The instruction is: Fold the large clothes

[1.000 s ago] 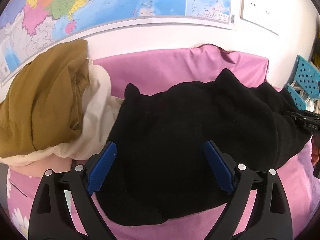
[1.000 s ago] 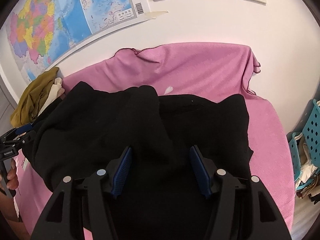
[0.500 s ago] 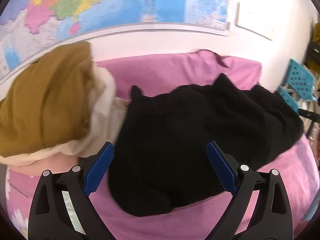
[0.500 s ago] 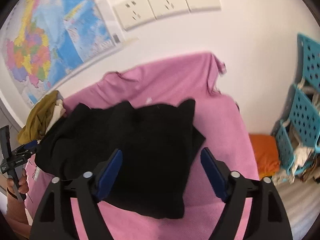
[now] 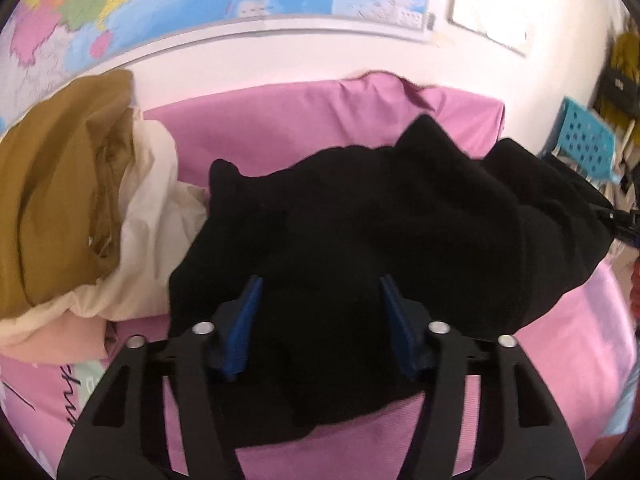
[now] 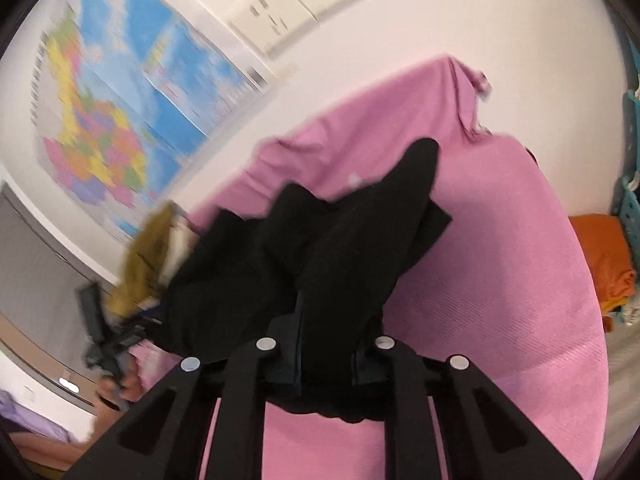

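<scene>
Crumpled black knit garment (image 5: 392, 232) on the pink-covered bed (image 5: 280, 120), long axis running from 9 to 3 o'clock, pointed corners toward 12. Right gripper (image 6: 326, 356): jaws clamped on the garment's near edge. Left gripper (image 5: 320, 320): jaws apart, straddling a fold.

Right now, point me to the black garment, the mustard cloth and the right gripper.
black garment (image 5: 380, 220), left wrist view, middle of the heap.
mustard cloth (image 5: 56, 200), left wrist view, its broad top fold.
right gripper (image 6: 326, 354), right wrist view, midway between the fingertips, shut on the black garment.
</scene>
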Motion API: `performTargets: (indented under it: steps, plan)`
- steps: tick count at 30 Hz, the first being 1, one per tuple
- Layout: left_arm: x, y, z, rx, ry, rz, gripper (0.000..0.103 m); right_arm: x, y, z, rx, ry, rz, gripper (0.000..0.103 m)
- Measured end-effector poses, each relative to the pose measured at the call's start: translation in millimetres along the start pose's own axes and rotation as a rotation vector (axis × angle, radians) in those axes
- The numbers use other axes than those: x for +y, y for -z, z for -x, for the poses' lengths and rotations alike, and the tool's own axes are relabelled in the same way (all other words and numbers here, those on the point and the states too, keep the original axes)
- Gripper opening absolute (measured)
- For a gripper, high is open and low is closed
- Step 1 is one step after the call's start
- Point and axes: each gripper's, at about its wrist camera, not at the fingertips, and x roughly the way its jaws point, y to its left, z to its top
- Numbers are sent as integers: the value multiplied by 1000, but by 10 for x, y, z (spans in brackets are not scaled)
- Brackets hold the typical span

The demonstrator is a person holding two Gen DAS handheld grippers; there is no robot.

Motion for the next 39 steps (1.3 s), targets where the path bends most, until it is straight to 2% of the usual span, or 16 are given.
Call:
performTargets:
  steps: [2,3,4,5,6,9,12,14,19,22,26,27,29,32,35,39]
  plan:
    - [60,7,131,-12,8,34,63,35,-55,100,-29,-14,-11,20]
    - [107,22,191,-15,2,60,78,-1,-68,103,-25,43,-27,38]
    - [160,47,244,-14,-5,84,98,-58,-52,101,-10,89,-52,46]
    - [236,114,347,-16,26,114,96,-94,-24,96,2,103,-76,64]
    - [289,198,450,-21,73,126,96,-126,41,110,13,104,-95,68]
    - [359,483,635,0,125,136,96,-212,328,296,-24,59,-157,75]
    - [385,764,612,64,242,192,96,-281,632,480,-66,-70,-275,75]
    - [357,847,494,99,258,199,96,-236,809,392,-25,-155,-314,79]
    - [406,828,19,157,372,358,97,27,791,-201,78,-198,-292,79]
    - [454,691,-83,125,365,408,97,131,658,-445,58,-157,-277,78]
    - [577,596,-216,106,403,538,97,189,541,-582,7,-104,-293,80]
    - [591,574,-233,104,397,557,96,170,519,-597,-3,-92,-300,61]
    - [605,546,-193,81,372,562,70,154,499,-616,-7,-73,-296,32]
    - [563,515,87,22,376,525,43,292,475,-438,-30,-90,-218,24]
    - [524,526,481,-40,413,475,36,537,464,-176,-37,-125,-125,23]
    - [444,720,932,-84,468,372,38,702,575,203,-18,-149,-30,25]
